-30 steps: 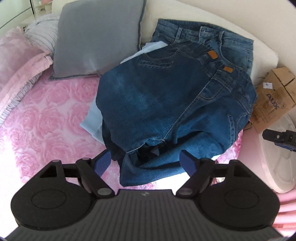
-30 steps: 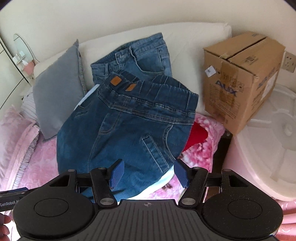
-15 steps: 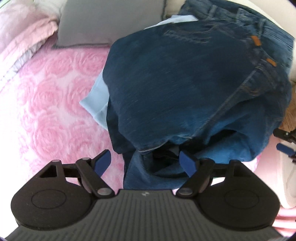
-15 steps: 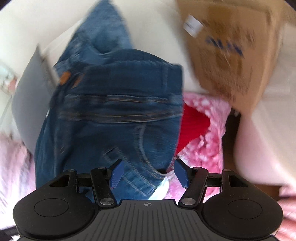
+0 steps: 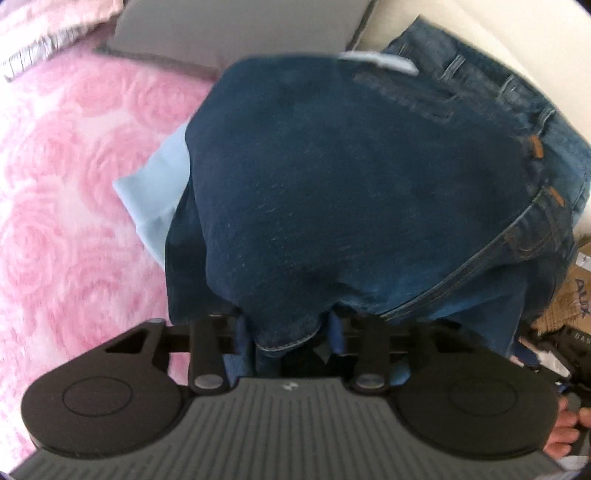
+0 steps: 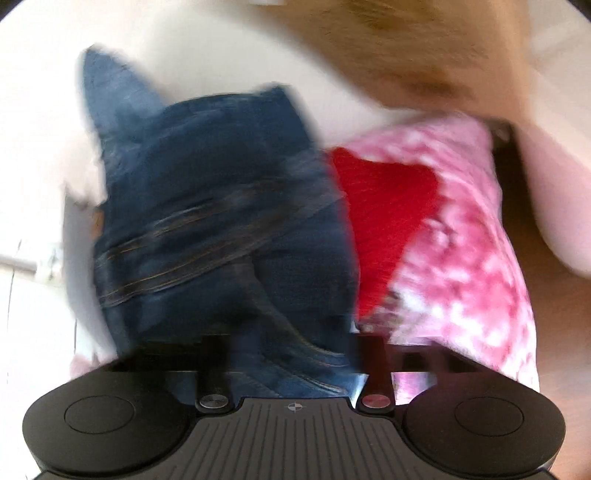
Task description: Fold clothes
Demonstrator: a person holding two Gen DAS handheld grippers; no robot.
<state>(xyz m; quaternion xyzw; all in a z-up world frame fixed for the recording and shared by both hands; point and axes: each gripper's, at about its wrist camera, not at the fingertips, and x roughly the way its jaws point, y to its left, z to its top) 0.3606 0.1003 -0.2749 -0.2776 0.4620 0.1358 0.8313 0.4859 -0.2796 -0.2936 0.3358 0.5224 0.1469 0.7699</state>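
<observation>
A pile of dark blue jeans point(image 5: 351, 184) lies on the bed and fills the left wrist view. My left gripper point(image 5: 290, 332) is at the pile's near edge. Its jaws are closing, and a stitched denim hem point(image 5: 284, 339) is pinched between the blue pads. The right wrist view is blurred by motion. There the same jeans point(image 6: 221, 229) reach down between the fingers of my right gripper point(image 6: 295, 354). Those jaws are closing too, and denim fills the gap from finger to finger.
A light blue garment point(image 5: 159, 192) sticks out under the jeans onto the pink rose blanket point(image 5: 74, 184). A grey pillow point(image 5: 229, 29) and more jeans point(image 5: 480, 85) lie behind. A red garment point(image 6: 384, 206), a cardboard box point(image 6: 406, 44) and a person's fingers point(image 5: 565, 424) are to the right.
Both grippers came down onto the near edge of the jeans pile. Their jaws, wide open before, have drawn in around the denim. The right view has turned blurry.
</observation>
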